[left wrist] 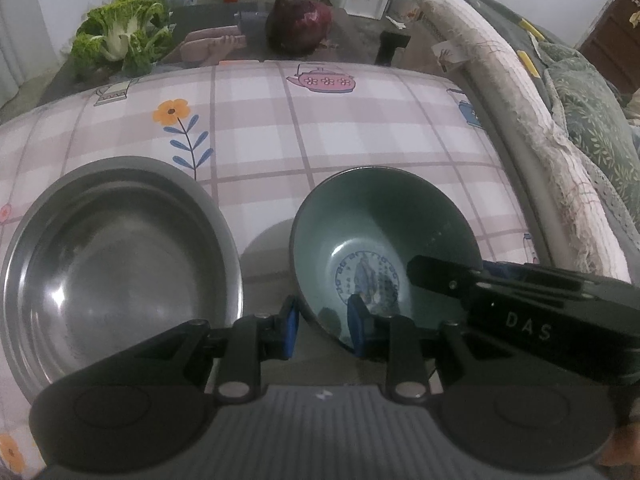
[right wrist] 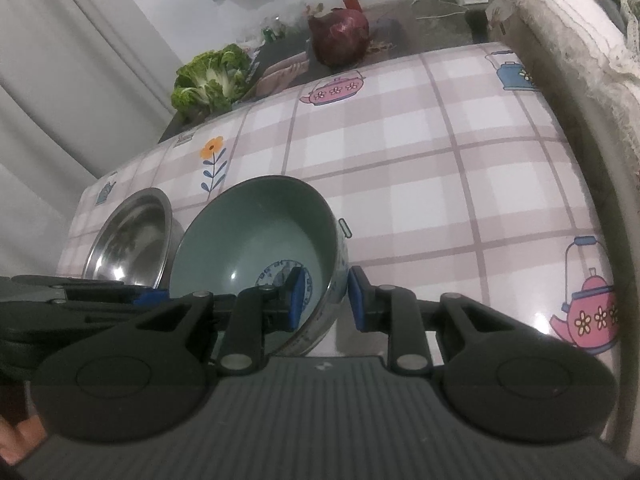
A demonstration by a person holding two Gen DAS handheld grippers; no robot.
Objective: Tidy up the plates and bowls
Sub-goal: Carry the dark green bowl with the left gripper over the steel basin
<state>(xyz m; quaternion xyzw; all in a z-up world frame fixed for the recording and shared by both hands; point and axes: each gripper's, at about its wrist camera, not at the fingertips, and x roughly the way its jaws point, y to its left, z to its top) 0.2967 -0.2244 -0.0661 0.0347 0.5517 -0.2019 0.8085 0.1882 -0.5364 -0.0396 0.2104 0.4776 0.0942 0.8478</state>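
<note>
Both claws grasp the green bowl (right wrist: 256,240) by its near rim: left claw (left wrist: 323,326), right claw (right wrist: 323,300), presumably for steadiness. It is tilted just beside the steel plate (left wrist: 120,264) on the table (right wrist: 400,168).

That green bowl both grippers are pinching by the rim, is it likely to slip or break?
The green bowl looks glazed and glossy, so probably slippery and breakable. It appears tilted off the tablecloth, so it may swing. Rigid walls should hold shape.

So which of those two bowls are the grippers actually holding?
The green bowl, the one with a blue emblem inside. Both the left gripper and right gripper pinch its rim. The steel bowl beside it sits untouched on the checked tablecloth.
</note>
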